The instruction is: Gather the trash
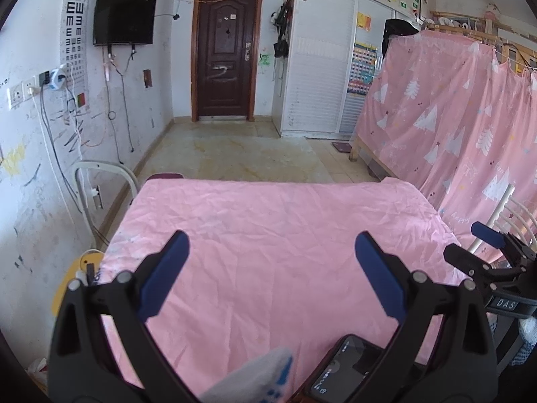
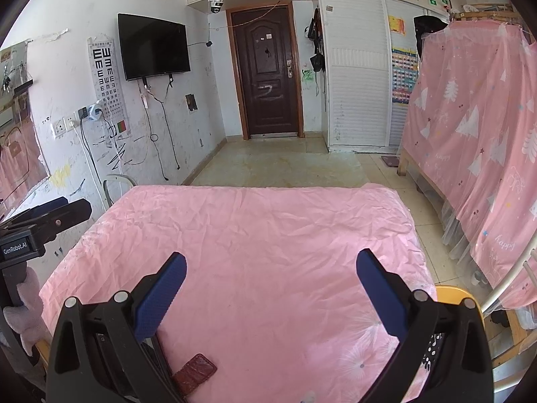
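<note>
No piece of trash shows on the pink cloth (image 1: 268, 252) that covers the table. My left gripper (image 1: 272, 236) hovers open over the near part of the cloth, its blue pads (image 1: 167, 268) wide apart and nothing between them. My right gripper (image 2: 272, 255) is open too, above the same cloth (image 2: 251, 235) and empty. Each gripper shows in the other's view: the right gripper (image 1: 473, 245) at the right edge, the left gripper (image 2: 67, 210) at the left edge.
A phone (image 1: 345, 369) and a gloved fingertip (image 1: 258, 376) lie at the near edge. A red-brown wallet (image 2: 196, 371) rests near my right gripper. A yellow stool (image 2: 453, 294) stands right of the table, a pink curtained bed (image 2: 476, 141) beyond. A white chair (image 1: 100, 174) stands left.
</note>
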